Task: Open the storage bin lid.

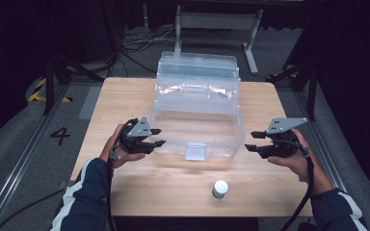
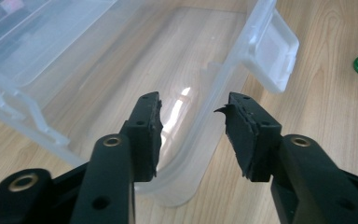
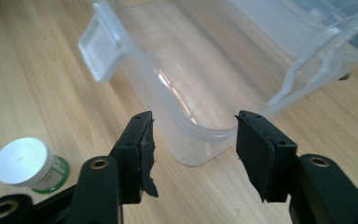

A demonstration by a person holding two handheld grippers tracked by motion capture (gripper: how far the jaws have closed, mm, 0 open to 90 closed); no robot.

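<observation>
Now, low in the frame, a small white-capped jar (image 1: 220,188) stands on the surface (image 1: 125,192). Higher up, the left hand-held gripper (image 1: 158,137) and right hand-held gripper (image 1: 249,141) gape empty beside the open clear box (image 1: 195,113). Next, I think, one should grab the jar.
</observation>
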